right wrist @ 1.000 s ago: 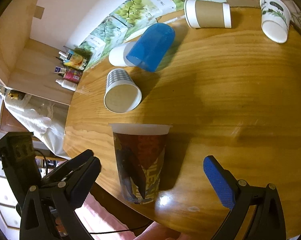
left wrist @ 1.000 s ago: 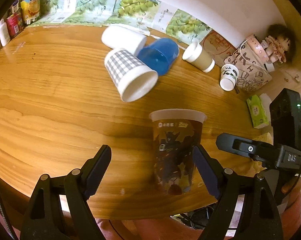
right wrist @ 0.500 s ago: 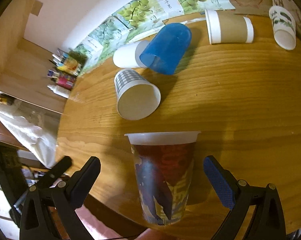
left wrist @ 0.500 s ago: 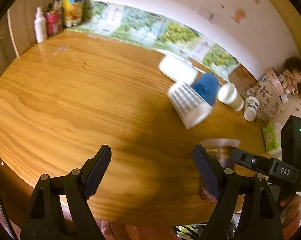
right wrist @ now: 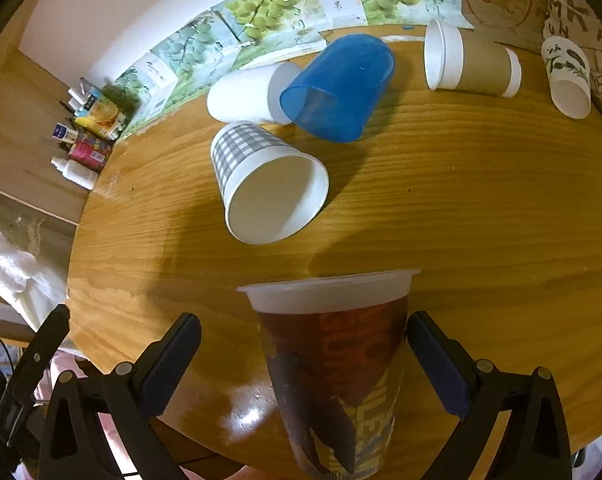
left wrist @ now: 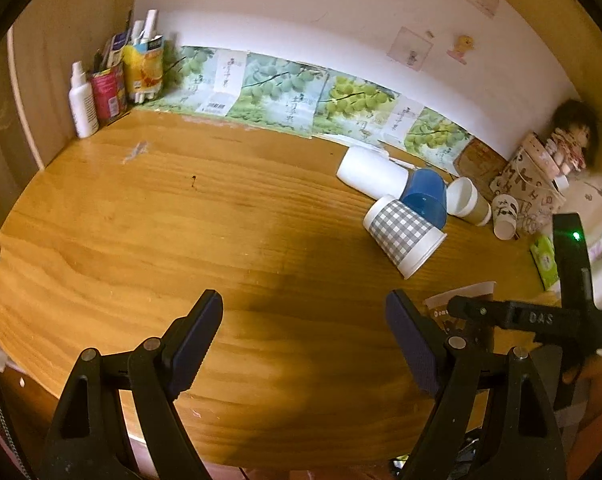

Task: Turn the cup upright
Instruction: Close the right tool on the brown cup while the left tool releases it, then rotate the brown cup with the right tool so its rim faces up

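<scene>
A printed brown cup [right wrist: 333, 364] with a frosted rim stands upright near the table's front edge. My right gripper [right wrist: 305, 364] is open, its fingers on either side of the cup, not touching it. In the left wrist view only the cup's rim [left wrist: 461, 300] shows behind the right gripper's body. My left gripper [left wrist: 305, 340] is open and empty over bare table, left of the cup. A grey checked cup [right wrist: 261, 180] lies on its side beyond, with a blue cup [right wrist: 341, 88] and a white cup [right wrist: 245, 96] also on their sides.
A brown-sleeved cup [right wrist: 469, 68] and a leaf-print cup [right wrist: 569, 76] lie on their sides at the back right. Bottles and cartons [left wrist: 113, 80] stand in the back left corner. A patterned bag and doll [left wrist: 541, 176] sit at the right. The wooden table [left wrist: 181, 220] has a curved front edge.
My left gripper has swung left and away from the printed cup, which stood between its fingers a second ago. My right gripper has moved in so its fingers flank the cup.
</scene>
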Action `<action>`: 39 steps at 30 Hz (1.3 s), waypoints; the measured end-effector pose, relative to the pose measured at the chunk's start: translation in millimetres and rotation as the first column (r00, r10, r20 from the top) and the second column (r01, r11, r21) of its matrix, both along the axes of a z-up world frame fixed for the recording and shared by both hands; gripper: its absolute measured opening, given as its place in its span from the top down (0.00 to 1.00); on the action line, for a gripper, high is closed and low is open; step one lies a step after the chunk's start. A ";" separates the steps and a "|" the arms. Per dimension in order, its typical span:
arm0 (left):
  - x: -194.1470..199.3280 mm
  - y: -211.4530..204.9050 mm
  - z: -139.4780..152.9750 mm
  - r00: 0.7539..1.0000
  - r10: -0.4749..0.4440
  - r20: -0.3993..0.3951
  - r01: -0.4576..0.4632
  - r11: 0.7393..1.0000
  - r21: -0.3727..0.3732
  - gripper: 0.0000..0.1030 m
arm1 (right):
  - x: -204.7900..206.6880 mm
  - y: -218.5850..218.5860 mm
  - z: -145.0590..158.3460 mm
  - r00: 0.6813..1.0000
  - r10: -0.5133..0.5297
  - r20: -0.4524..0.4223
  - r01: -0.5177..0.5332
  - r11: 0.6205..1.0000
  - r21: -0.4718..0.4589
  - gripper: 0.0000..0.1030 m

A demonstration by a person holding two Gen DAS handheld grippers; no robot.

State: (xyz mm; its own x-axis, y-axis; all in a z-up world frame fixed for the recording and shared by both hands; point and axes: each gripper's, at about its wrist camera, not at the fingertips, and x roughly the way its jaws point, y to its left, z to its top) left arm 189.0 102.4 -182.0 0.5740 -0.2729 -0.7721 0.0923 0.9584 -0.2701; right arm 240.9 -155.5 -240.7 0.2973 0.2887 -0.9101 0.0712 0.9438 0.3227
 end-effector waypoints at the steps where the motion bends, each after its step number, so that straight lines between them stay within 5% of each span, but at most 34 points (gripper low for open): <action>1: 0.6 0.6 -0.8 1.000 -0.012 -0.001 0.012 1.000 0.000 0.16 | 1.6 1.5 -1.2 1.000 -0.005 -0.005 0.005 1.000 -0.004 0.00; 11: 7.6 -1.9 -6.4 0.993 -0.114 -0.034 0.114 0.993 -0.014 0.16 | 5.0 15.0 -10.0 0.999 -0.022 -0.045 0.021 1.000 -0.014 0.20; 21: 19.2 -8.0 -1.6 0.983 -0.183 -0.018 0.182 0.983 -0.027 0.17 | -5.2 23.3 -5.7 0.999 -0.026 -0.019 0.026 0.999 -0.036 0.22; 30: 21.0 -15.6 4.2 0.972 -0.231 -0.031 0.230 0.973 -0.026 0.16 | -36.8 16.6 21.4 0.979 -0.137 0.148 0.142 0.990 -0.020 0.23; 39: 18.7 -14.3 17.2 0.972 -0.233 0.001 0.233 0.972 -0.019 0.17 | -73.2 23.8 43.7 0.891 -0.142 0.431 0.178 0.983 -0.045 0.25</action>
State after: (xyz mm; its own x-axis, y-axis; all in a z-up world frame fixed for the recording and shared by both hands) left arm 207.7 88.1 -164.8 0.4919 -0.4136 -0.7661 0.3124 0.9052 -0.2882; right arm 167.7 -131.7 -197.0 0.6961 0.1348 -0.7052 0.0971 0.9555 0.2786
